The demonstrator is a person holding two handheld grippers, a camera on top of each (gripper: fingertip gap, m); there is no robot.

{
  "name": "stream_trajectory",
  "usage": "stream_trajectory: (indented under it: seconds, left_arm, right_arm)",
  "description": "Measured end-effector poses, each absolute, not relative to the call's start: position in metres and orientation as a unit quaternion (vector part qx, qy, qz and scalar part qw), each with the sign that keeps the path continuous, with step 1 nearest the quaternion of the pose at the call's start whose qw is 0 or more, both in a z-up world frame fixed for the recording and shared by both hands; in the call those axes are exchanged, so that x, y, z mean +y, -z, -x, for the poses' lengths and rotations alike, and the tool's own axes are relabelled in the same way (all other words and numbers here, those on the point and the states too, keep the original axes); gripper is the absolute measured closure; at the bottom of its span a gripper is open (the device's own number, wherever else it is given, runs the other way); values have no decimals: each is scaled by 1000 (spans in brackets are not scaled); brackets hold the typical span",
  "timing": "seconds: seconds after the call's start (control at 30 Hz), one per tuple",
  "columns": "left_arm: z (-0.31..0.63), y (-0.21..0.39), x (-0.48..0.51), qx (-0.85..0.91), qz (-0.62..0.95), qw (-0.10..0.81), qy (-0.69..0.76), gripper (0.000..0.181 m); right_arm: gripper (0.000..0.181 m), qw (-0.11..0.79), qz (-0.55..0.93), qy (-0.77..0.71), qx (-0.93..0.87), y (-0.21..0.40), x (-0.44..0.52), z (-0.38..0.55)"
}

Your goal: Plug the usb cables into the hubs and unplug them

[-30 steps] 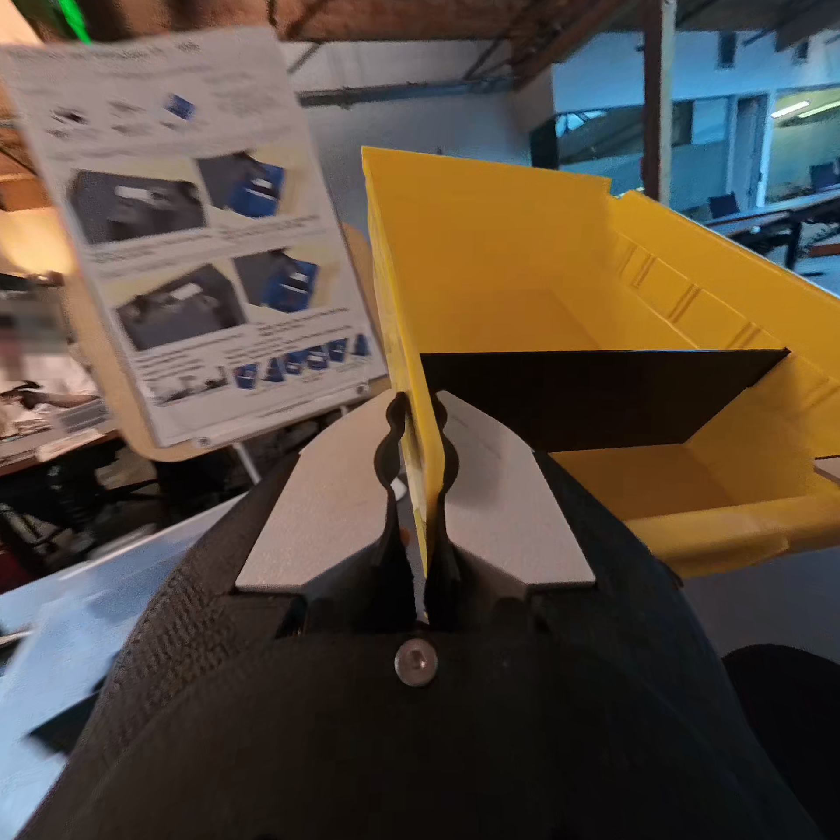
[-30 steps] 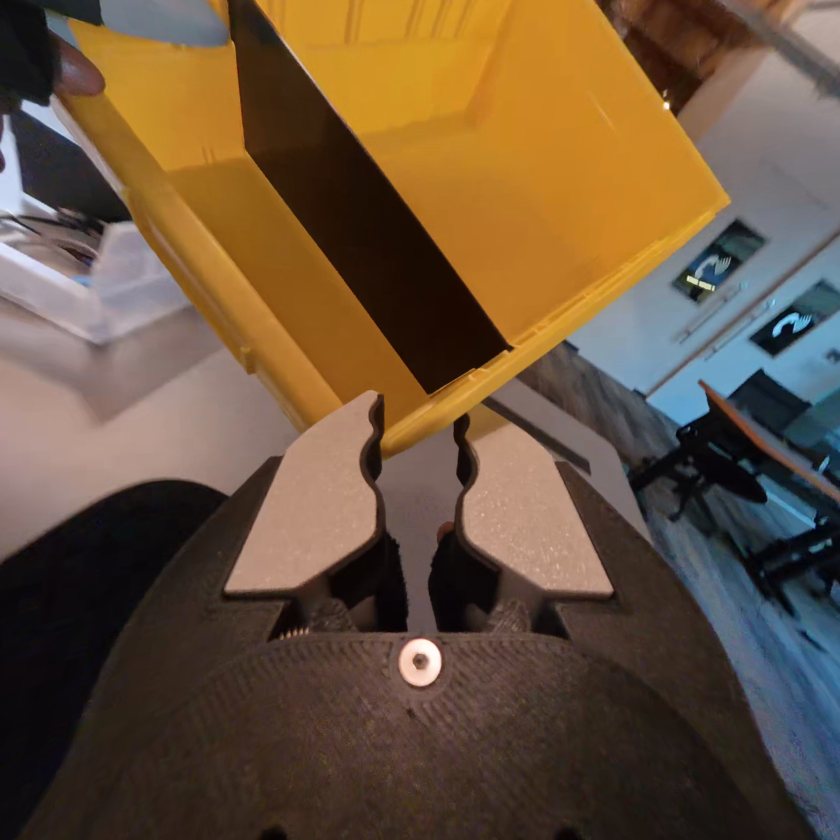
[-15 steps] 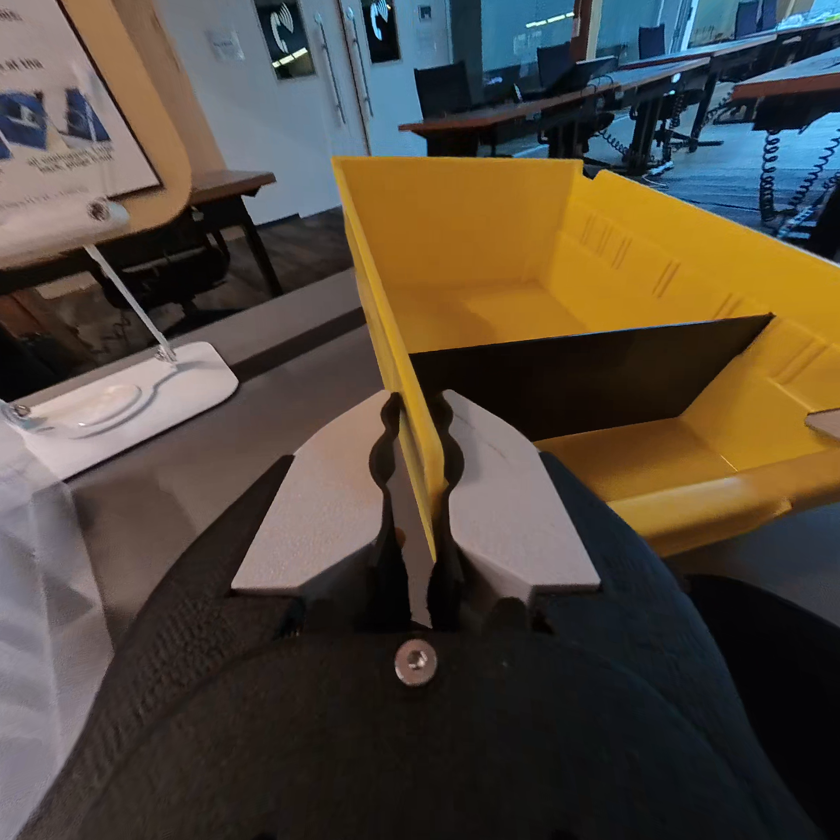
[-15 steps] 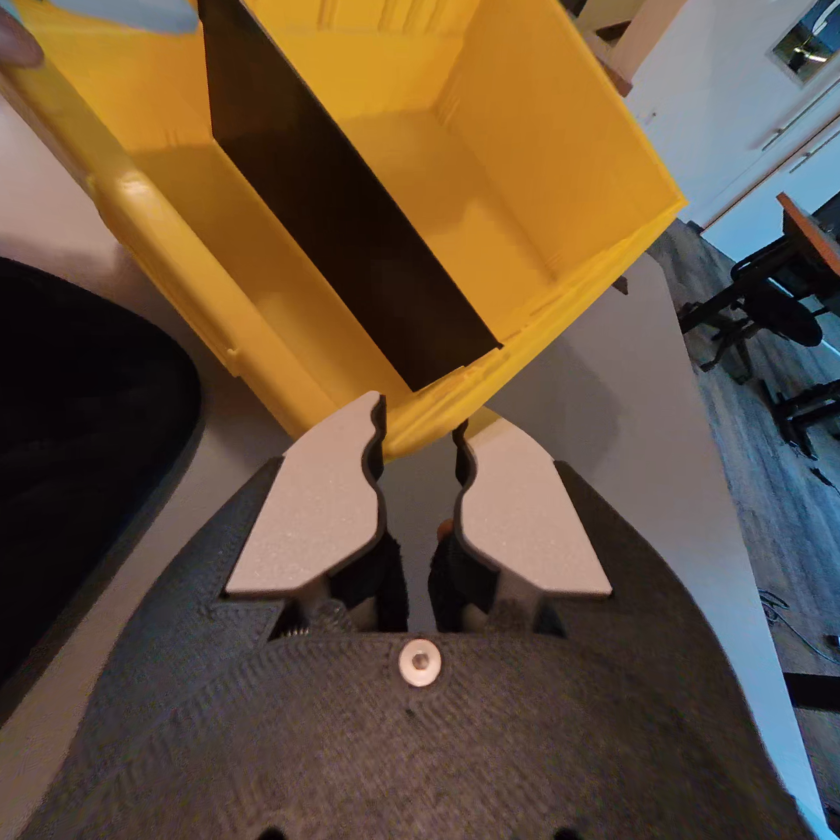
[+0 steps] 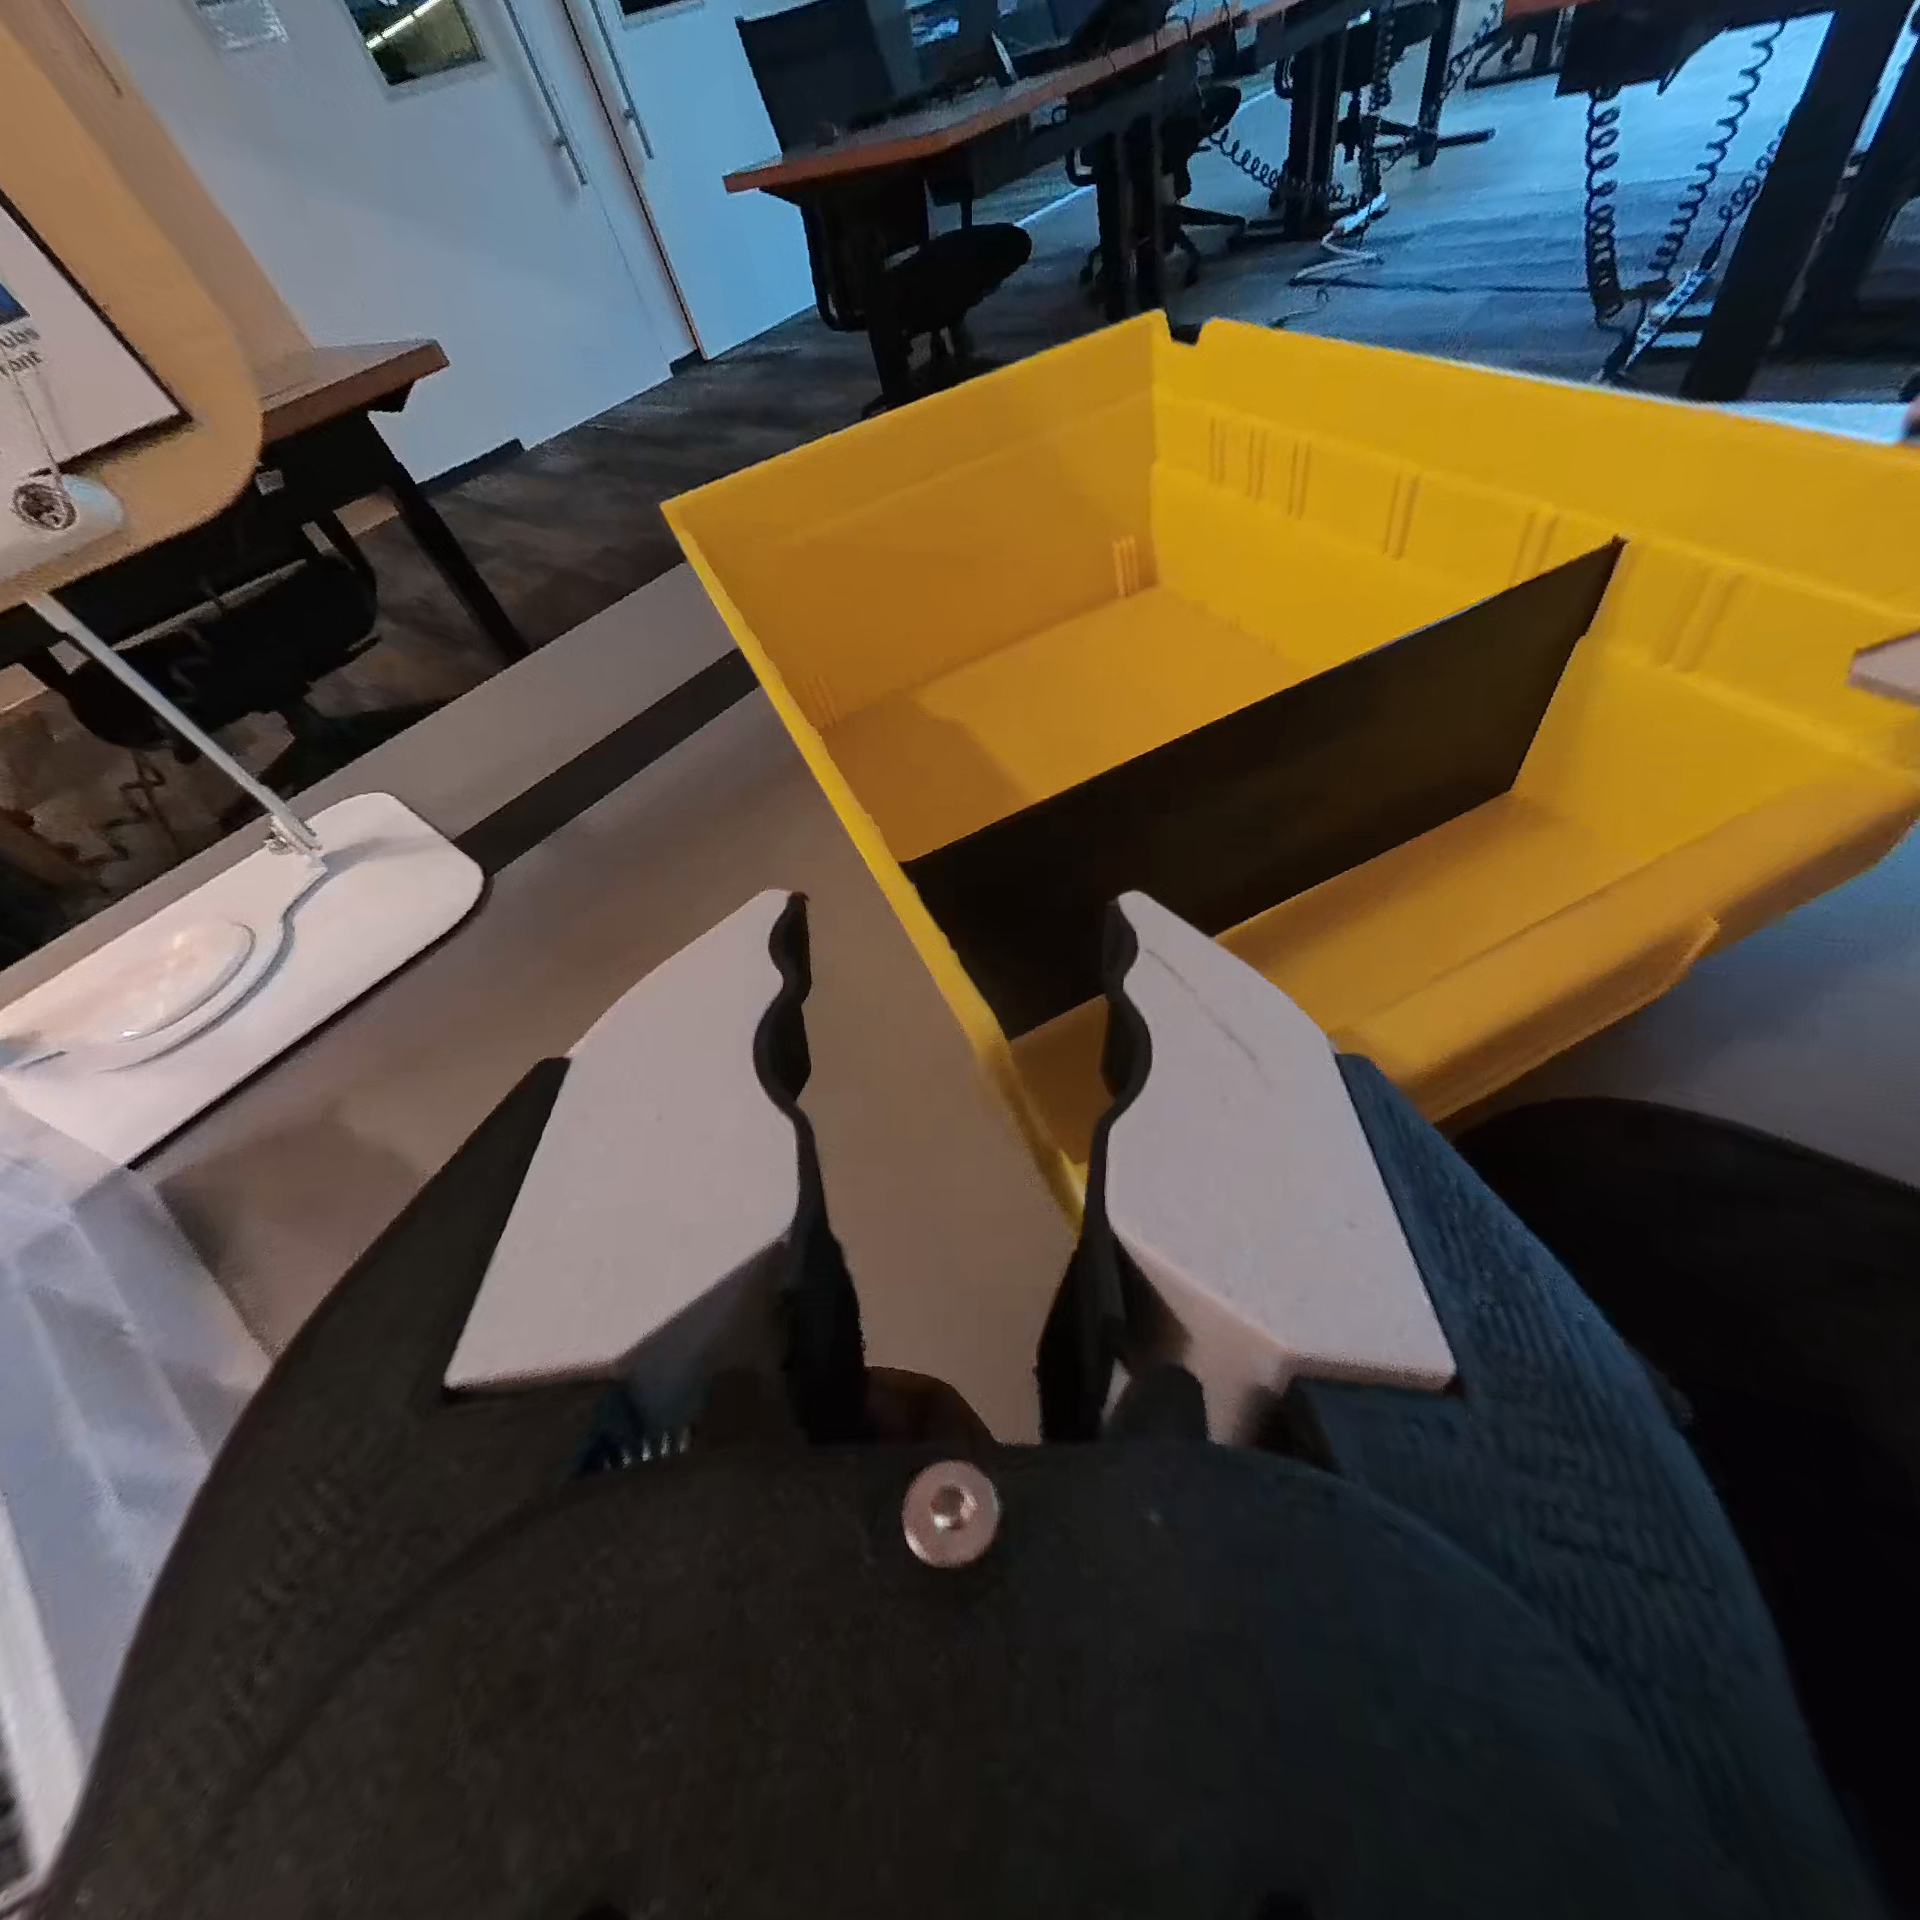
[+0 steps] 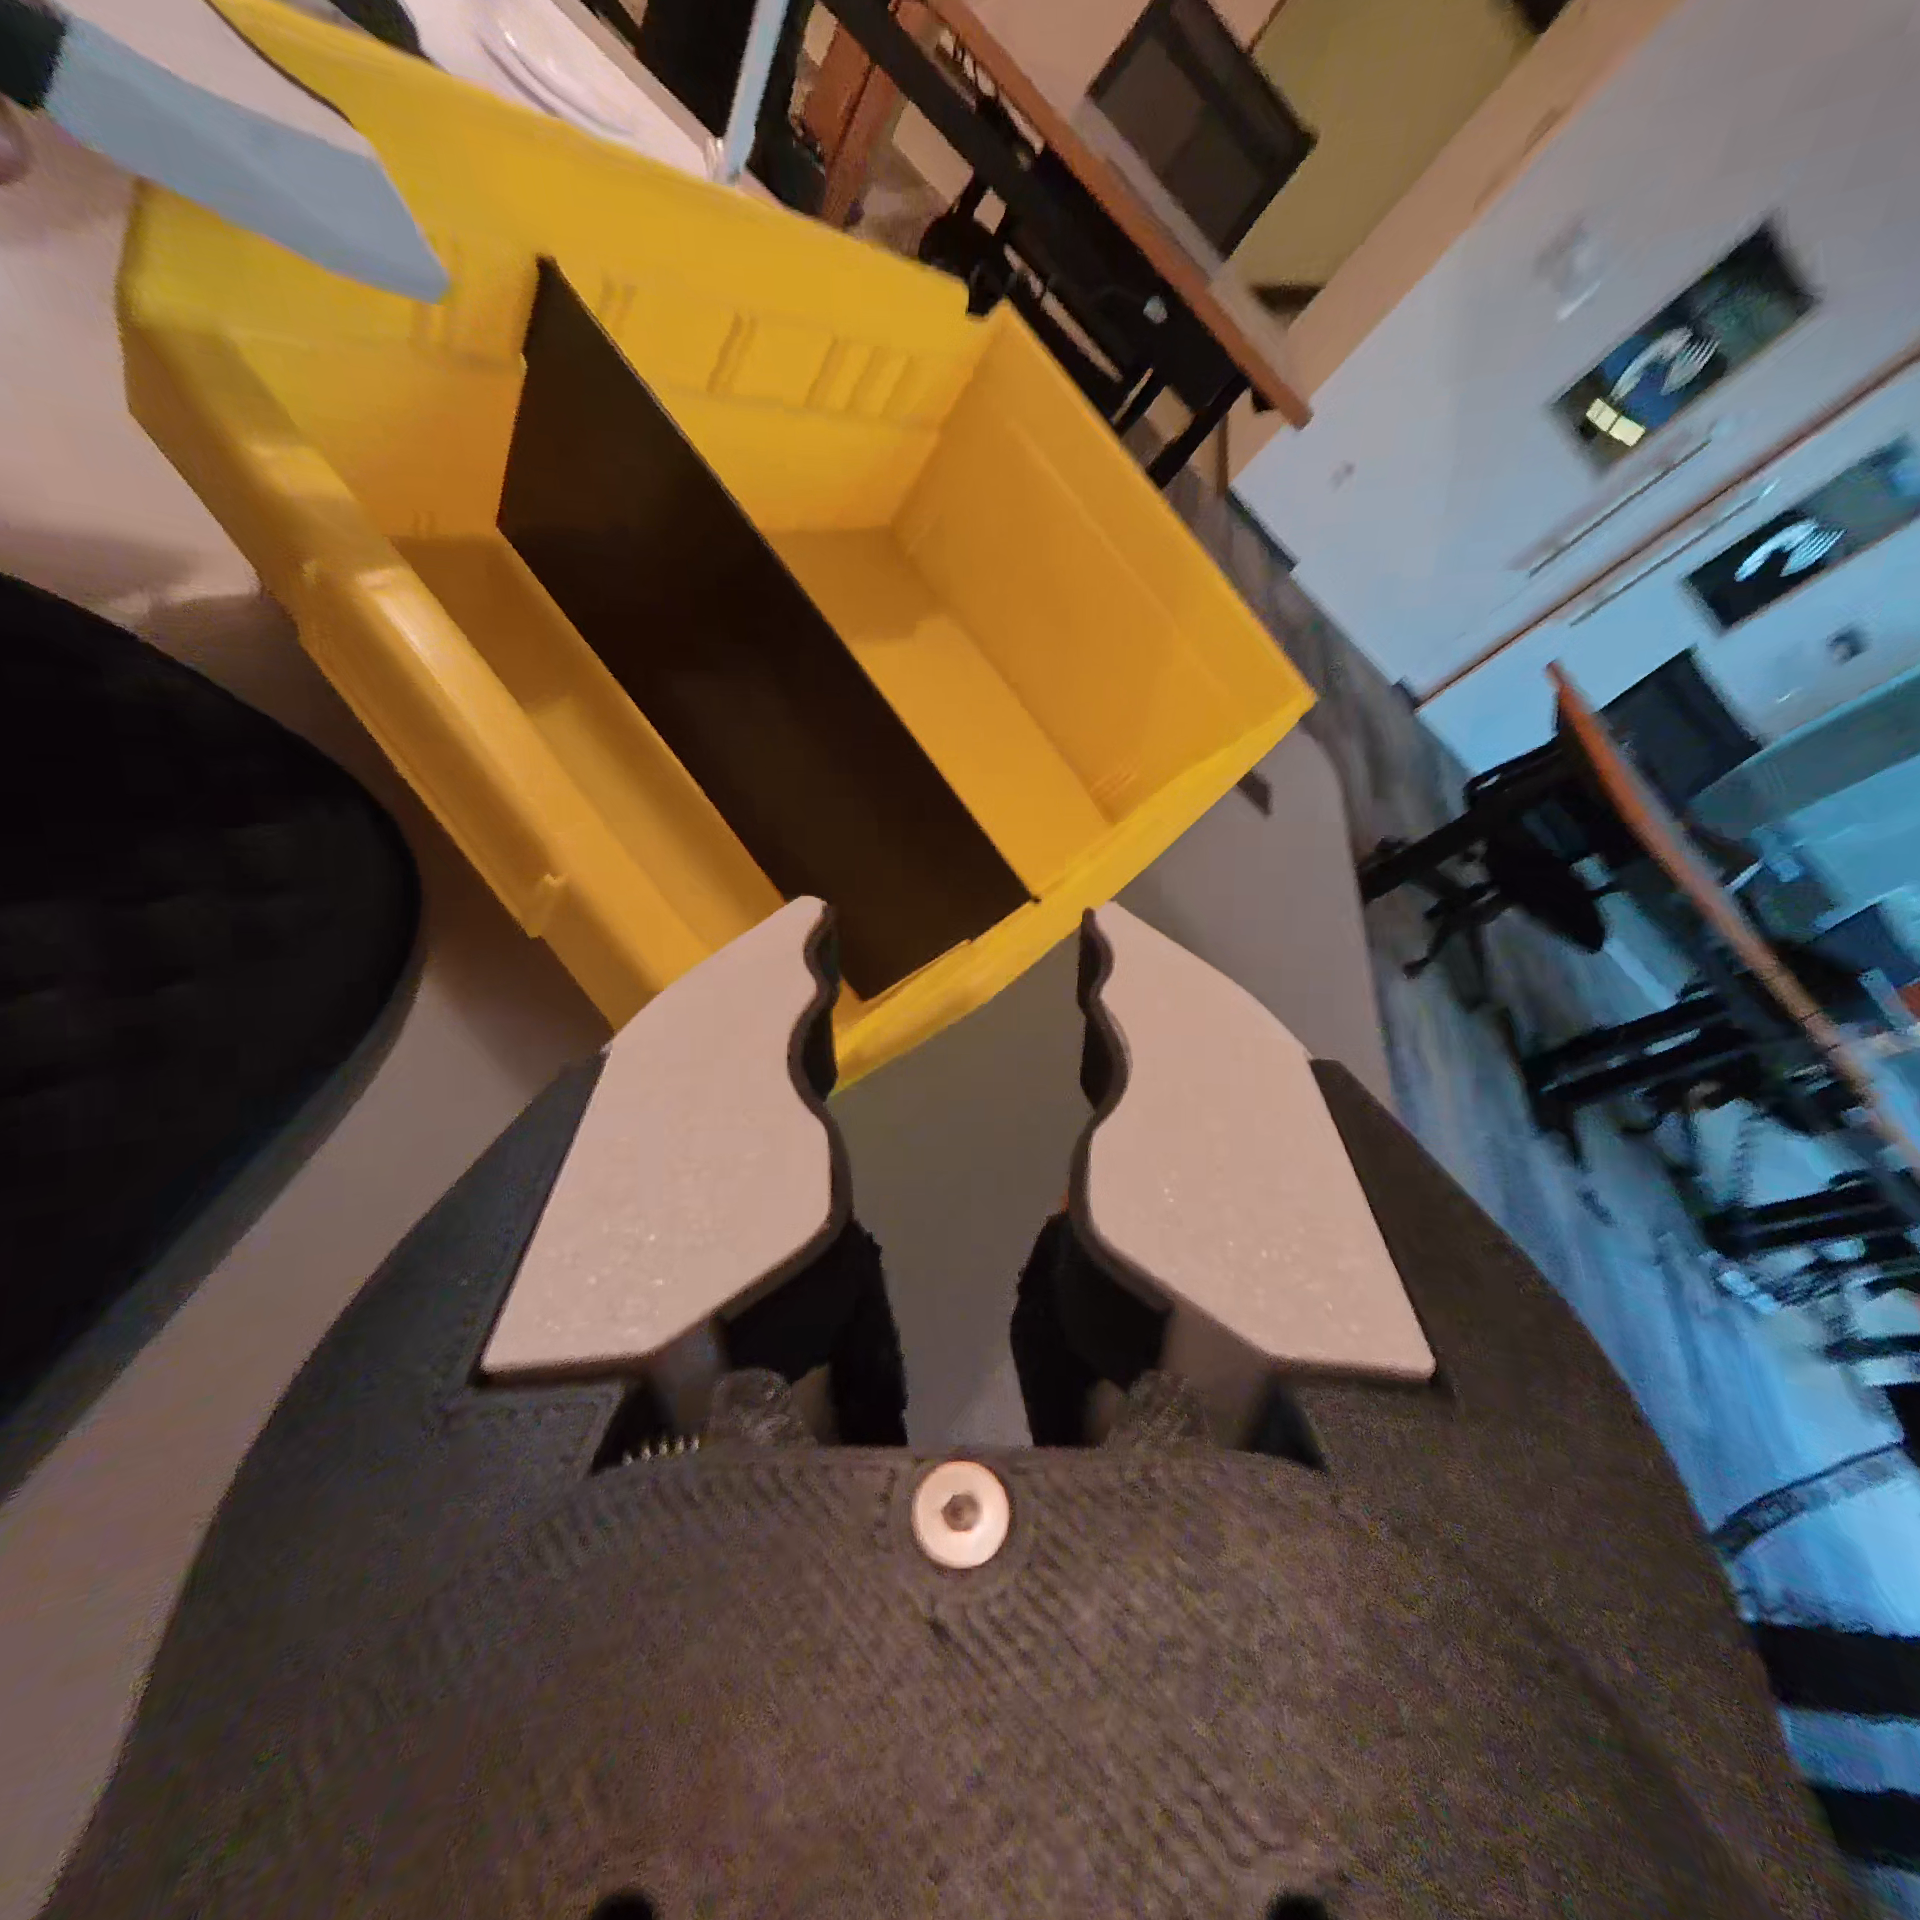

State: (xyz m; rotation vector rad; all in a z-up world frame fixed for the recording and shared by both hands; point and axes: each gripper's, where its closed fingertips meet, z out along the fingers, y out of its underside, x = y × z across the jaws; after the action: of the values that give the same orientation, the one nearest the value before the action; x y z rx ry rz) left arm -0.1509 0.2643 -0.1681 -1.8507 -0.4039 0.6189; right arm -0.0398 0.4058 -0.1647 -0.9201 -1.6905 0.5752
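Note:
No USB cable or hub shows in either view. A yellow plastic bin [image 5: 1351, 499] with a black divider [image 5: 1247, 790] across its middle stands empty on the grey table [image 5: 623, 790]. My left gripper [image 5: 954, 914] is open, its jaws either side of the bin's side wall without clamping it. My right gripper [image 6: 954, 920] is open at the opposite wall of the bin [image 6: 1091, 582], whose rim lies between its fingertips. Each gripper's grey finger shows far off in the other's view: the right one's [image 5: 1886, 675] and the left one's [image 6: 239, 177].
A black mat [image 5: 1714, 1299] lies on the table by the bin's low front and also shows in the right wrist view [image 6: 156, 935]. A white stand base [image 5: 208, 956] and clear plastic [image 5: 83, 1403] sit to the left. Desks and chairs stand beyond the table edge.
The bin was held up and tilted, with my left gripper shut on its side wall. Now it rests on the table, the left gripper has opened and the right one has opened wider.

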Motion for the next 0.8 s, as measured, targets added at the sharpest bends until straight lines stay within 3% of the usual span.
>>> stream_trajectory:
  seconds: [0.17, 0.33, 0.6, 0.8]
  left_arm:
    - [126, 155, 250, -135, 790, 540, -255, 123]
    - [95, 149, 192, -80, 824, 497, -259, 122]
    - [122, 218, 58, -91, 912, 306, -257, 124]
    - [145, 232, 31, -83, 924, 256, -272, 132]
  right_arm:
    - [126, 550, 311, -243, -736, 139, 372, 38]
    - [115, 456, 240, -293, -805, 157, 317, 39]
    - [125, 388, 217, -241, -863, 200, 292, 75]
    - [126, 356, 216, -184, -890, 220, 287, 92]
